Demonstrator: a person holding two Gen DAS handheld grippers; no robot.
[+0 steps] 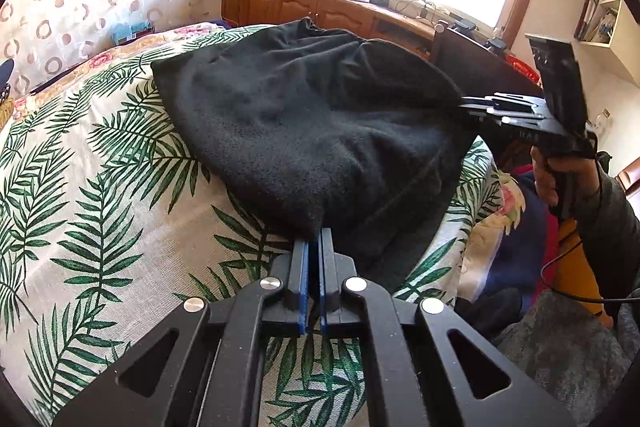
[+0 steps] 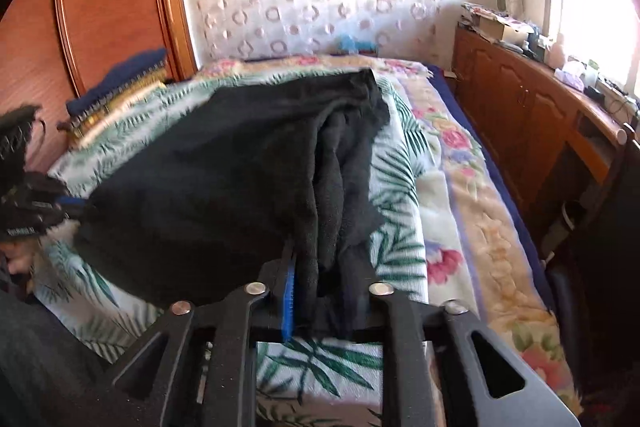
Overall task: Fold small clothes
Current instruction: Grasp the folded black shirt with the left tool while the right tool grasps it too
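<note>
Left gripper [image 1: 314, 239] clamped on black cloth [image 1: 304, 123] corner, lower centre — right gripper [image 2: 320, 267] fingers apart, cloth bunched between.

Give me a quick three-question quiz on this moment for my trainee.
1. True or false: the left gripper is shut on the black garment.
2. What does the garment lie on? A) bare wooden floor B) leaf-print bedspread C) desk
3. What sits between the right gripper fingers?

Key: 1 true. 2 B. 3 A bunched fold of the black garment.
</note>
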